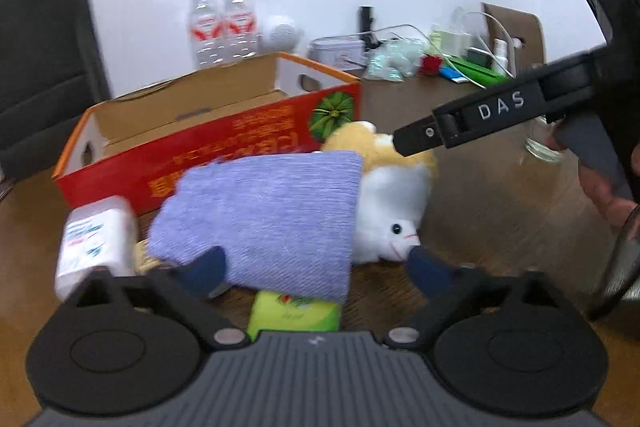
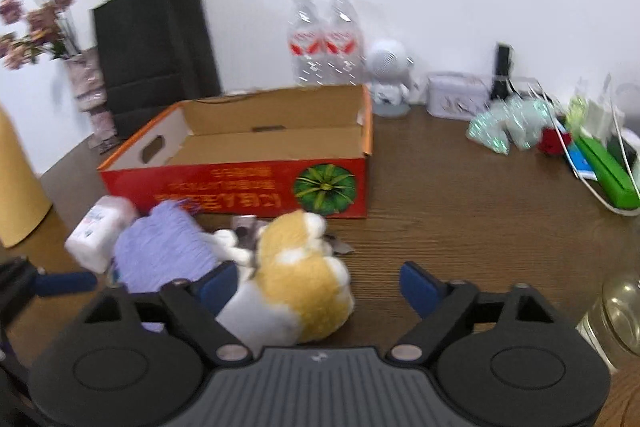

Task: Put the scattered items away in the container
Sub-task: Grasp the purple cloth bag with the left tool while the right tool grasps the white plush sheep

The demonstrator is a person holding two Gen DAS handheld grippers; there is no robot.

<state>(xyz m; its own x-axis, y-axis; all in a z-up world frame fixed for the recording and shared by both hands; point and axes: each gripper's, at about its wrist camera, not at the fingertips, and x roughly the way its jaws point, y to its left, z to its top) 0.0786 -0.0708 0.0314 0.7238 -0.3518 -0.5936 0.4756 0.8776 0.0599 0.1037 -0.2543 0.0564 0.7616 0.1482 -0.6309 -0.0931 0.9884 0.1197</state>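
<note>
Where fingers gape, plush toy (image 2: 300, 279) between hand-held gripper (image 2: 320, 283)

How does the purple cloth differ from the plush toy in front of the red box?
The purple cloth is one flat knitted colour; the plush toy is bulky, white and yellow fur. The cloth lies between the open left tool fingers; the toy lies between the open right tool fingers. Both lie outside the red box.

One box (image 2: 240, 183), one plush (image 2: 296, 279), one cloth (image 1: 272, 215), two bottles (image 2: 324, 43).
</note>
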